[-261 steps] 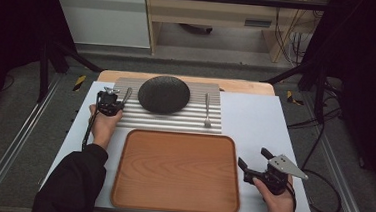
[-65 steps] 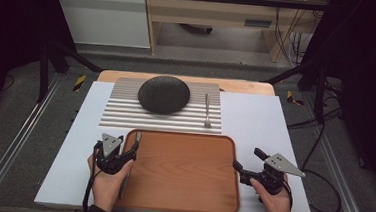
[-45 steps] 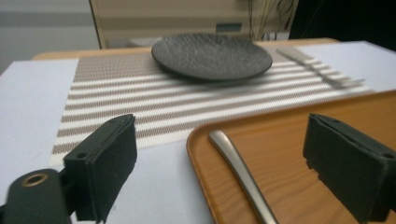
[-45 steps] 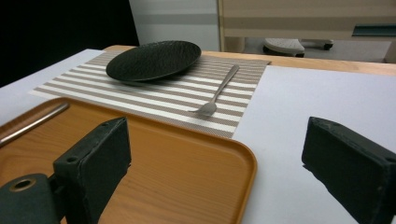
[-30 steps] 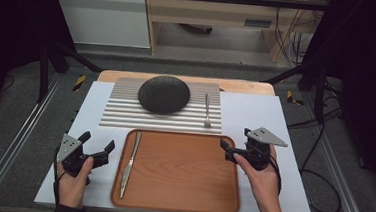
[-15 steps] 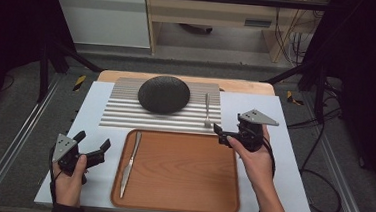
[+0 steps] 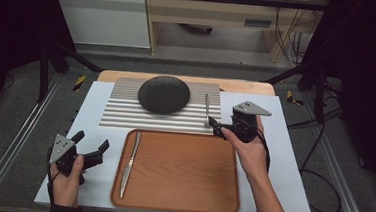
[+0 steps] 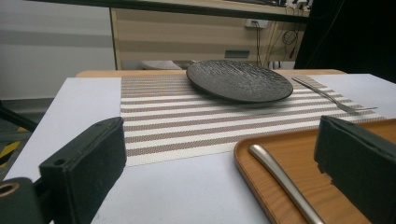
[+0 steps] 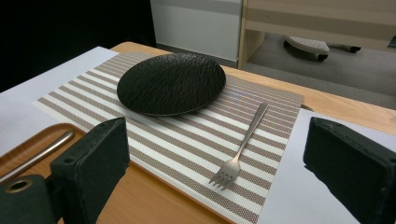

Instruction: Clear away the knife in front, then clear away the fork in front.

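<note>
Far left, near the front corner of the pale grey table top (image 7: 292,158): left gripper (image 7: 91,154), jaws wide apart and holding nothing, parked beside the tray. Just right of it, lying flat along the left side of the rounded wooden serving tray (image 7: 179,205): slim silver table knife (image 7: 130,163), long axis running front to back. Behind the tray, on the brown-and-white striped woven placemat (image 7: 120,116): round black textured plate (image 7: 164,94), sitting at the mat's middle. Further right, on the mat's right margin: slender silver metal fork (image 7: 207,107), long axis also front to back, tines toward the person and close to the mat's near edge. Right again, touching nothing: right gripper (image 7: 213,126), jaws spread open and empty, hovering just at the fork's tine end, over the tray's far right corner. Seen along the right gripper view, fork (image 9: 243,144) lying straight ahead between the two black pads, handle pointing away, tines nearest. Judged from this: right gripper clearly the nearer one, fork directly in front of the open jaws, and its length roughly in line with the approach, so a grasp across the narrow neck probably calling for a short advance and descent.
</note>
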Motion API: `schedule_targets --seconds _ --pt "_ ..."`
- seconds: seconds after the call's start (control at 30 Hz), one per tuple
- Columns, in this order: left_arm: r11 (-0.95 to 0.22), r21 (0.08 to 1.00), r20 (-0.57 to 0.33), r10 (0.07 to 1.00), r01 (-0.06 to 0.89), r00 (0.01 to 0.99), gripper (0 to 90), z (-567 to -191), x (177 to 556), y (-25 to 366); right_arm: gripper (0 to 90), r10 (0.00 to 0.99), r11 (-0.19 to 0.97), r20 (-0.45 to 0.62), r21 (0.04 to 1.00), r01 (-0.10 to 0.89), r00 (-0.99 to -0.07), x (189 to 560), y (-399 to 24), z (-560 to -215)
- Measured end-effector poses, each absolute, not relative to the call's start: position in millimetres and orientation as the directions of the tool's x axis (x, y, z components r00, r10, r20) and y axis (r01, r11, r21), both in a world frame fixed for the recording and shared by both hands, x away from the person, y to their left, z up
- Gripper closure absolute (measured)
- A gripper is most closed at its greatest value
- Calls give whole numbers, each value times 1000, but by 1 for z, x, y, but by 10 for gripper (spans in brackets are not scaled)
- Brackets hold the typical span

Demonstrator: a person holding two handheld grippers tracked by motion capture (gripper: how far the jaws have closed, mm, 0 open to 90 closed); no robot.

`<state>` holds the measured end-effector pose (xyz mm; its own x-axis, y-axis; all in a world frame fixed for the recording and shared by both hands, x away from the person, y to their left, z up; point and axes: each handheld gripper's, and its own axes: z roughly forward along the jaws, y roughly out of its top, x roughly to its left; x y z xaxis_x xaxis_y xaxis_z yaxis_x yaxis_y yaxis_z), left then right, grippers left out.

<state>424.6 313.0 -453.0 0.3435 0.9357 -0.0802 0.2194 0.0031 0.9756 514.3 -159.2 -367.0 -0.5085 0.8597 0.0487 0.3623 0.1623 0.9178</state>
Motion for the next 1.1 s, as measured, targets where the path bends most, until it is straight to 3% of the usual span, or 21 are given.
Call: schedule_targets --seconds 0.4,1.1 --pt "-4 978 -77 924 210 375 23 -452 421 316 85 873 142 71 910 390 -482 532 -159 -367" --pt "4 979 -84 921 205 380 22 -452 426 327 155 919 122 111 832 541 -378 609 -122 -417"
